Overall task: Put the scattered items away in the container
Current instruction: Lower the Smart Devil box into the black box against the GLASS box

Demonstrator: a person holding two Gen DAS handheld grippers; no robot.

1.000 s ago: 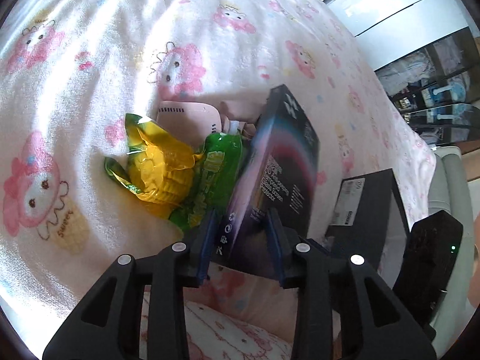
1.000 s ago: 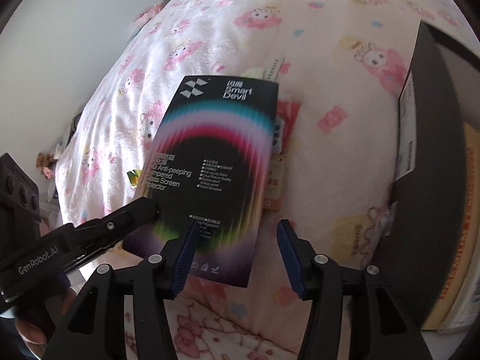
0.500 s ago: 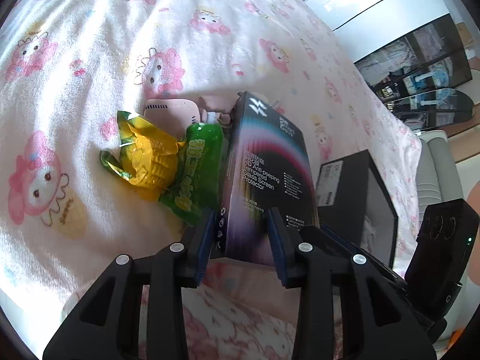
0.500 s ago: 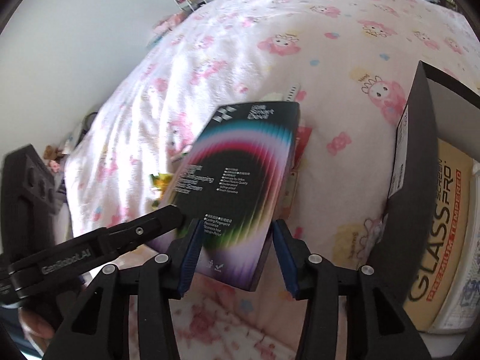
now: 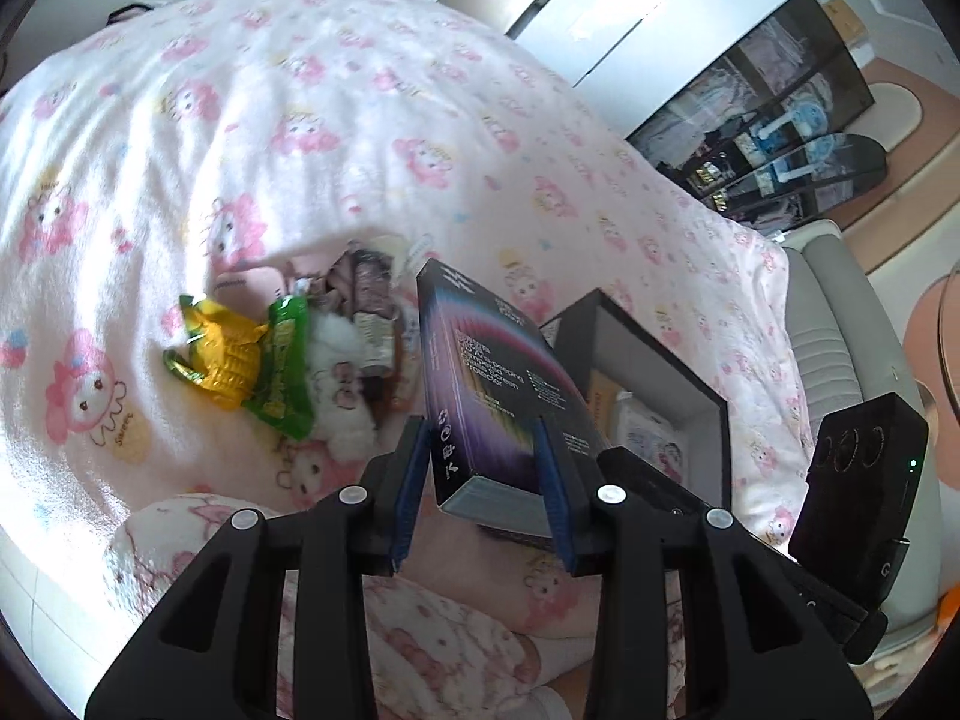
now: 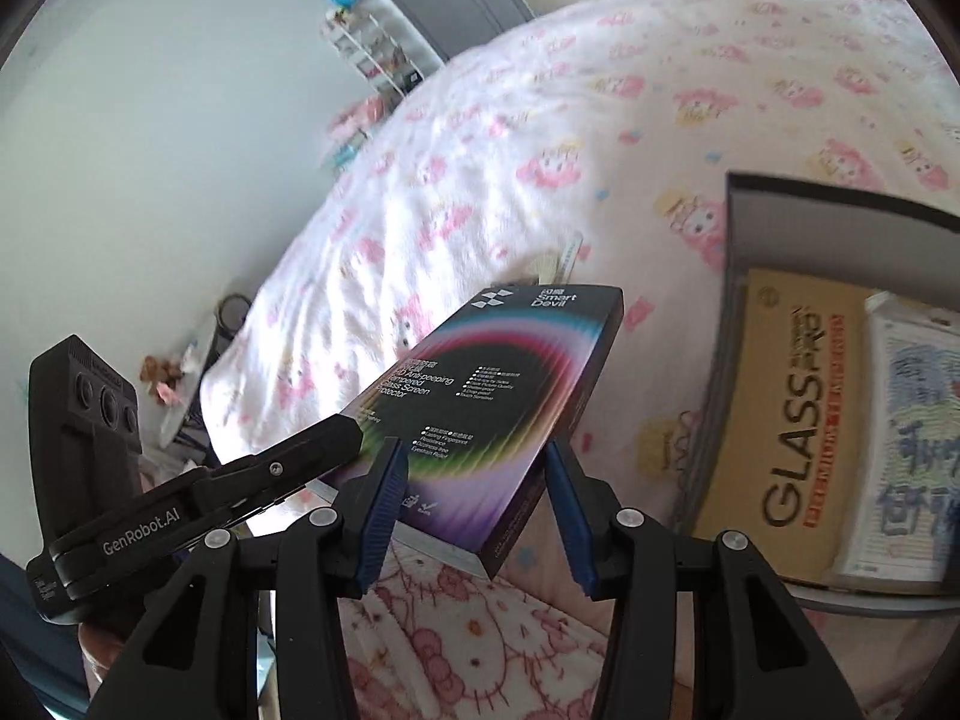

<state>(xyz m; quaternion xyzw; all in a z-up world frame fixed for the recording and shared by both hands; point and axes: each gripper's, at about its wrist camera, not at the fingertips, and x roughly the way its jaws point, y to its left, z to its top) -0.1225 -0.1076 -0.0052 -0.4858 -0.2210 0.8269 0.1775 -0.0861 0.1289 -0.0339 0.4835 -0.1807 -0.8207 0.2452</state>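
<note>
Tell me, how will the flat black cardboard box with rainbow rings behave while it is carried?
The flat black cardboard box with rainbow rings looks stiff: it juts out unbent. Being thin, it is probably light. Both the left gripper and the right gripper grip one end, so the free end may swing.

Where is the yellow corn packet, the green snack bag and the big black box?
Yellow corn packet [image 5: 225,357], left wrist view, its middle.
Green snack bag [image 5: 282,369], left wrist view, its printed front.
Big black open box [image 5: 654,354], left wrist view, its far wall.
</note>
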